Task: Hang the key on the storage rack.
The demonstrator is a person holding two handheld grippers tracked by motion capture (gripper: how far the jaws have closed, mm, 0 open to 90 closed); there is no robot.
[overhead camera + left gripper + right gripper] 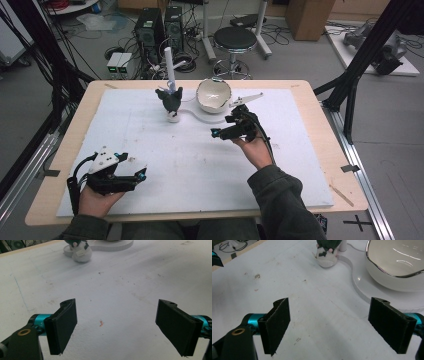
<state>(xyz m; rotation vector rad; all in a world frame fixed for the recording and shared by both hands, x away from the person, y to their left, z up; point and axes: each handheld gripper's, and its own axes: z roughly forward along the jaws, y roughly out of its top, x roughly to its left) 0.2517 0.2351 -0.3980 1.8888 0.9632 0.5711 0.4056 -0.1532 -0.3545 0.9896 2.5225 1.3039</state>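
1. The right gripper [218, 132] was wide open and held nothing. The small toy [326, 253] sat ahead of it, far off, and the white bowl [397, 262] sat ahead to its right, nearer.
2. The left gripper [142, 173] was wide open too, low over the tabletop [120, 290], with the toy far ahead.
3. Nothing had been picked up yet. I think the whole job was still to do.

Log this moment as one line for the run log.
left gripper: open, empty, near table edge | right gripper: open, empty, nearer the white bowl | plush toy: untouched on white base
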